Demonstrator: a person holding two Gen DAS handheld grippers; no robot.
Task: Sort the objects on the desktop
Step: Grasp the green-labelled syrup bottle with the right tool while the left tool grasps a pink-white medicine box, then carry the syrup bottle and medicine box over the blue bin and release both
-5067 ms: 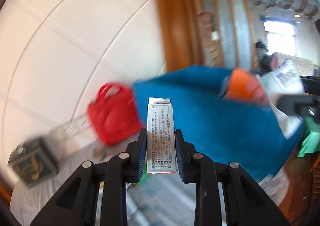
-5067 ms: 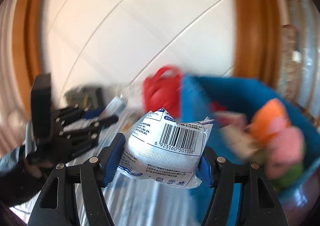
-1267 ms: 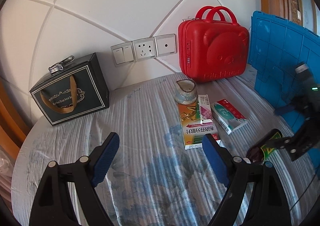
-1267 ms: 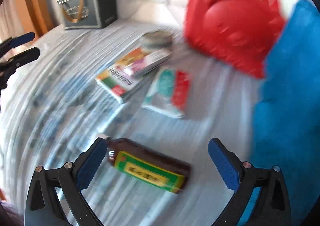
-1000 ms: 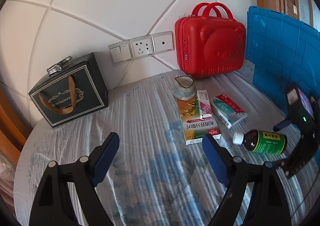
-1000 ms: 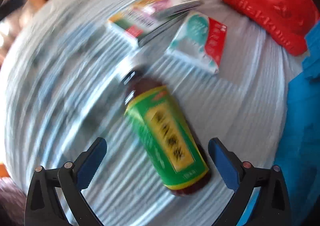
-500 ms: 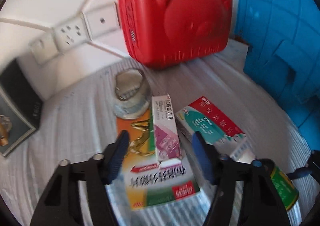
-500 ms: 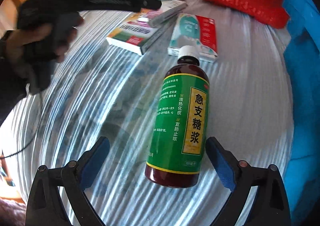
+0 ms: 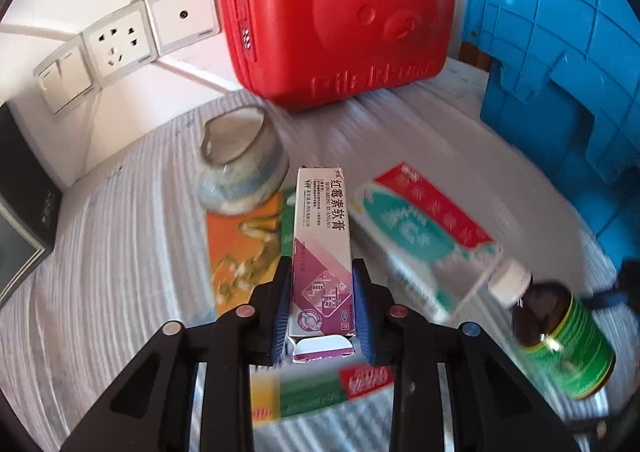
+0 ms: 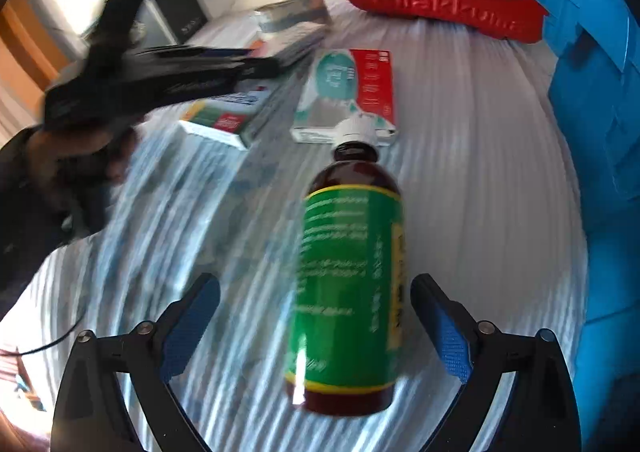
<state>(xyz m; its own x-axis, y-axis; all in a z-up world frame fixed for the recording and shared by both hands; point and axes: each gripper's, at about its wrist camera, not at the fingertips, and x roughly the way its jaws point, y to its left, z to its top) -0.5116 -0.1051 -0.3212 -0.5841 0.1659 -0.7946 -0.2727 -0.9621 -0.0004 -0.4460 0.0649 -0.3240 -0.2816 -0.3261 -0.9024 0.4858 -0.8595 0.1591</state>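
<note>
A slim pink-and-white ointment box point(image 9: 322, 219) lies on a larger orange-and-green box point(image 9: 244, 248). My left gripper point(image 9: 321, 266) is closing on the slim box, and its blue pads press both long sides. A brown syrup bottle point(image 10: 348, 272) with a green label and white cap lies on the striped cloth. My right gripper point(image 10: 316, 284) straddles the bottle with its jaws closing slowly, and gaps remain on both sides. The bottle point(image 9: 560, 336) also shows at the lower right of the left wrist view.
A green-and-red medicine box point(image 9: 416, 228) lies between the ointment box and the bottle. A ceramic cup point(image 9: 240, 171) stands behind the boxes, a red bear case point(image 9: 340, 11) by the wall, a blue crate point(image 10: 592, 91) at the right. A black gift bag point(image 9: 20, 211) is far left.
My left gripper dropped towards the boxes and its jaws closed onto the slim ointment box. My right gripper rolled and settled over the bottle, which now lies lengthways between the fingers.
</note>
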